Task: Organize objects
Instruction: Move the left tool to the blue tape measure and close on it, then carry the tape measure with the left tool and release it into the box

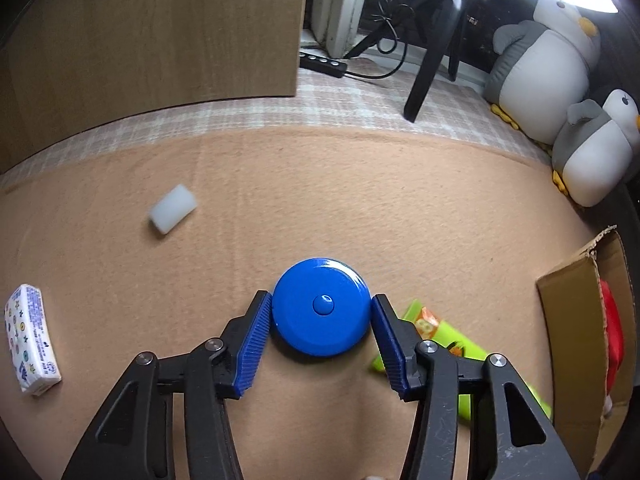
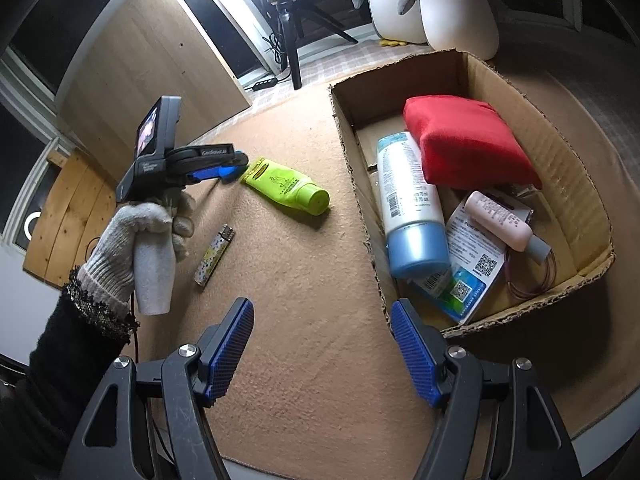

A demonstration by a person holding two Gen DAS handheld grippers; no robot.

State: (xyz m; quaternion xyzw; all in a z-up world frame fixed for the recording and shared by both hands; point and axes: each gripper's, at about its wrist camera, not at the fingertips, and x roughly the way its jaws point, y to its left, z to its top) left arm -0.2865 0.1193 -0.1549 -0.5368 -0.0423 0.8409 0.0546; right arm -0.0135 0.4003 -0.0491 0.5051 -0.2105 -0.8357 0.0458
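Observation:
In the left wrist view a round blue tape measure (image 1: 321, 307) lies on the tan mat between my left gripper's (image 1: 321, 312) blue pads, which touch its two sides. A green tube (image 1: 440, 340) lies just right of it, partly hidden by the right finger. In the right wrist view my right gripper (image 2: 322, 312) is open and empty above the mat, left of the cardboard box (image 2: 576, 168). The box holds a red cloth (image 2: 464, 144), a blue-and-white bottle (image 2: 412, 204), a pink bottle (image 2: 500, 220) and packets. The green tube (image 2: 288, 186) and a lighter (image 2: 214, 256) lie on the mat. The left gripper (image 2: 228, 168) shows beside the tube.
A white foam block (image 1: 173, 209) and a tissue pack (image 1: 30, 344) lie on the mat at left. Two penguin plush toys (image 1: 548, 76) sit at the back right. A tripod leg (image 1: 430, 60), a power strip (image 1: 322, 62) and a wooden panel (image 1: 152, 32) stand behind.

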